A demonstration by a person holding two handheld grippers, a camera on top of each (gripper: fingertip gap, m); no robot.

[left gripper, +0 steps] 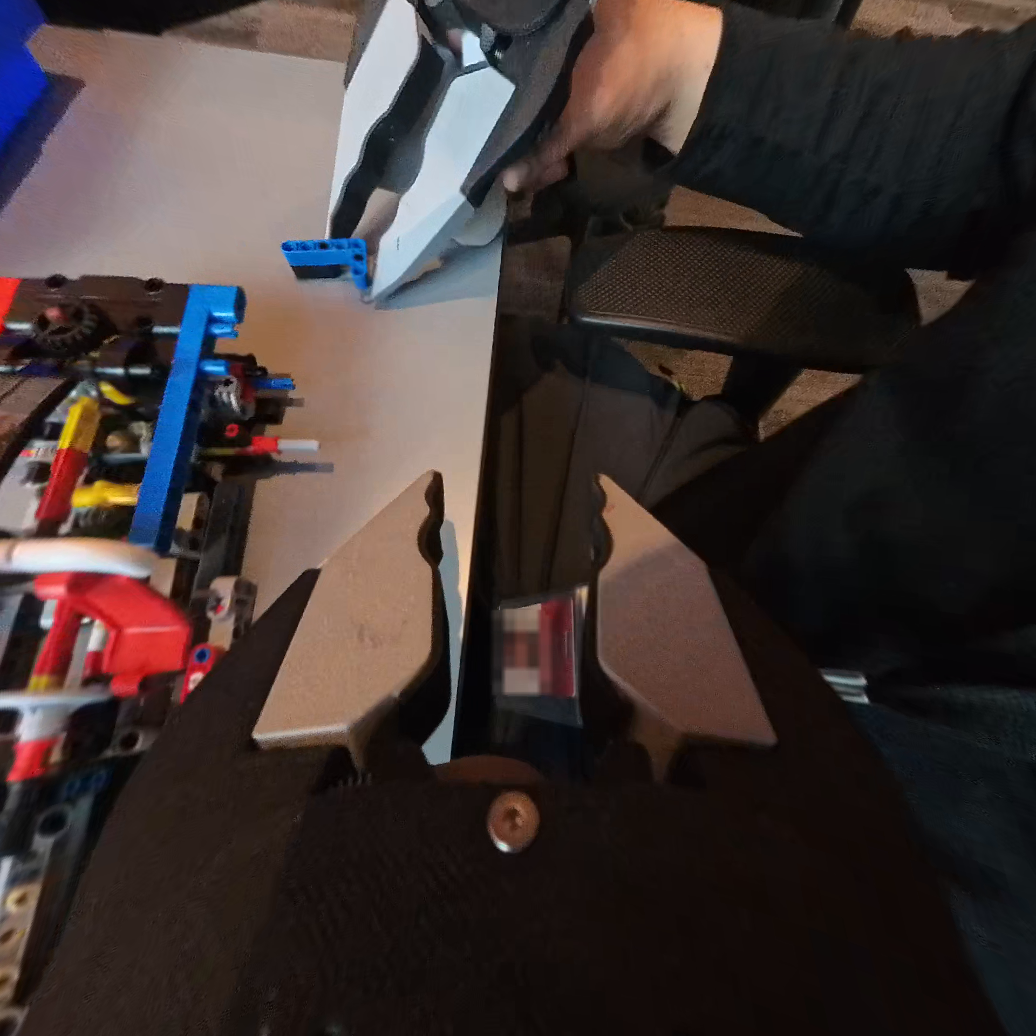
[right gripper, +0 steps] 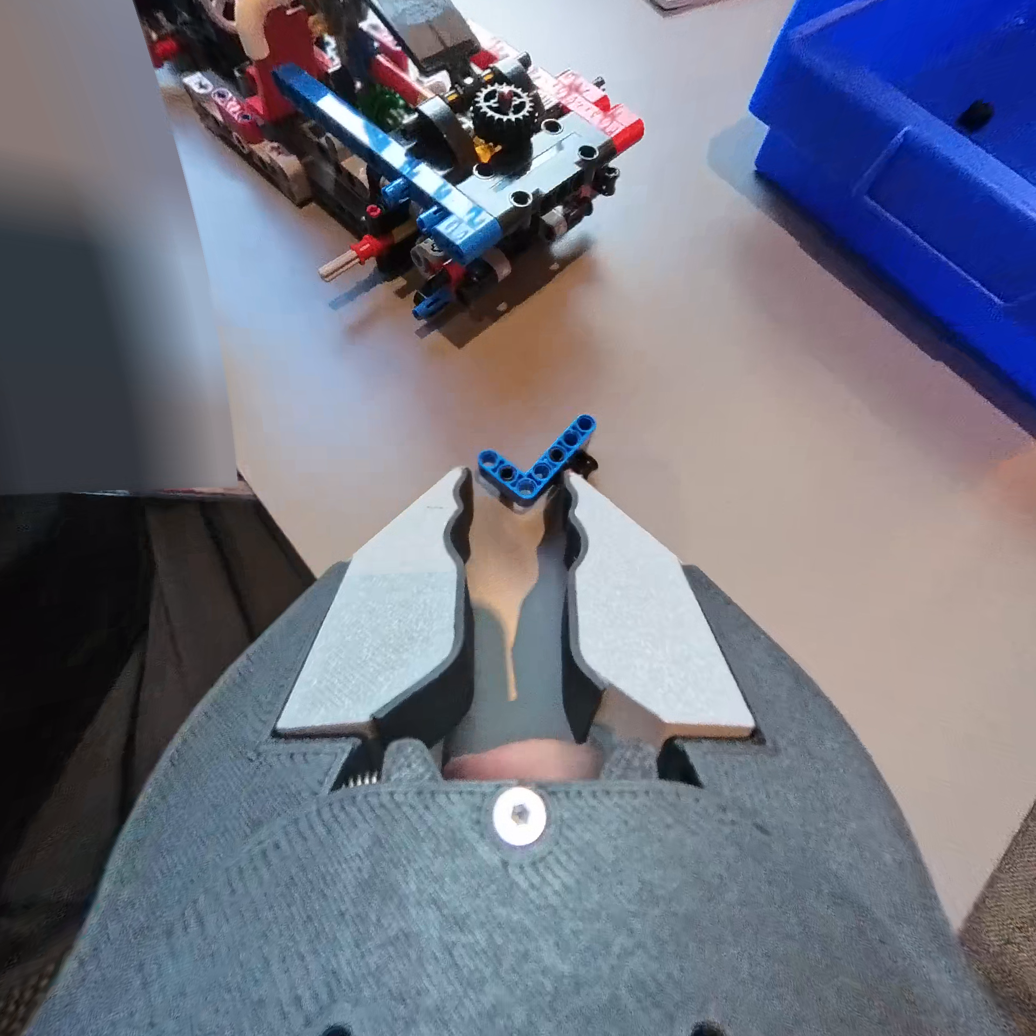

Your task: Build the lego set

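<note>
Two grippers are working at a pale table [right gripper: 644, 392]. Lowest in the right wrist view, the right gripper [right gripper: 518, 483] is filling the bottom half of the frame, its grey fingers [right gripper: 628, 611] standing partly apart with a clear gap between them and pointing at the frame's centre. Just beyond their tips a small blue L-shaped beam [right gripper: 538, 461] is lying flat on the table, its corner sitting between the two tips; whether they are touching it cannot be told. Farther up, in the upper middle of the frame, the partly built lego model [right gripper: 448, 162] is resting on the table, carrying a long blue beam [right gripper: 387, 162] and a black gear [right gripper: 502, 106]. At the upper right edge a blue bin [right gripper: 908, 185] is standing.

In the left wrist view, the left gripper [left gripper: 518, 488] is occupying the bottom of the frame, its jaws spread wide and holding nothing, hanging over the table's dark edge. The model [left gripper: 112, 448] is lying at the left. Higher, above centre, the blue beam [left gripper: 331, 260] is sitting at the tip of the right gripper [left gripper: 359, 263], which a hand [left gripper: 616, 95] in a black sleeve is holding at the top.
</note>
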